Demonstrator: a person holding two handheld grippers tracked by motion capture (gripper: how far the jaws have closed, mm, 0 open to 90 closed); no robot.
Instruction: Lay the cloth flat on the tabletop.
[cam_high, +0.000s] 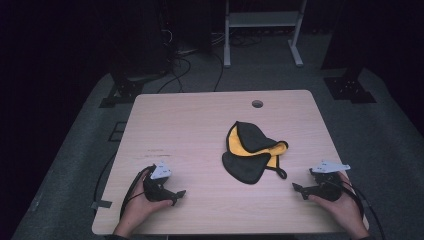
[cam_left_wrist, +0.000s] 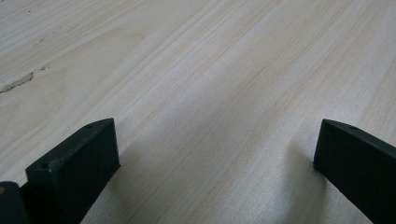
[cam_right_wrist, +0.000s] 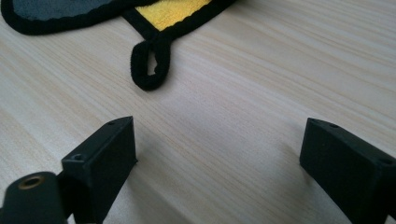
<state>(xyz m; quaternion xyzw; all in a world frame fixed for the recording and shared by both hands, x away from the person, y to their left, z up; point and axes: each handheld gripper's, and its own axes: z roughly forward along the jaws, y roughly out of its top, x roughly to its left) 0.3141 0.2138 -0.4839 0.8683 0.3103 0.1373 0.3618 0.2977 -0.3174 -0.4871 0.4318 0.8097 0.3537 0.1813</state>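
A crumpled cloth (cam_high: 252, 152), yellow inside with dark grey faces and black edging, lies right of the middle of the pale wooden table (cam_high: 190, 125). Its black hanging loop (cam_right_wrist: 149, 63) points toward my right gripper (cam_high: 298, 190), which rests near the front right edge in a hand. In the right gripper view the jaws stand wide apart (cam_right_wrist: 219, 149) over bare wood, the loop a short way ahead of them. My left gripper (cam_high: 175, 196) lies at the front left, also held by a hand. Its jaws are spread (cam_left_wrist: 215, 154) with nothing between them.
A round cable hole (cam_high: 257, 104) sits near the table's far edge. Beyond the table are a white desk frame (cam_high: 262, 30), cables on the floor (cam_high: 182, 65) and dark stand bases (cam_high: 350, 87) at both far corners.
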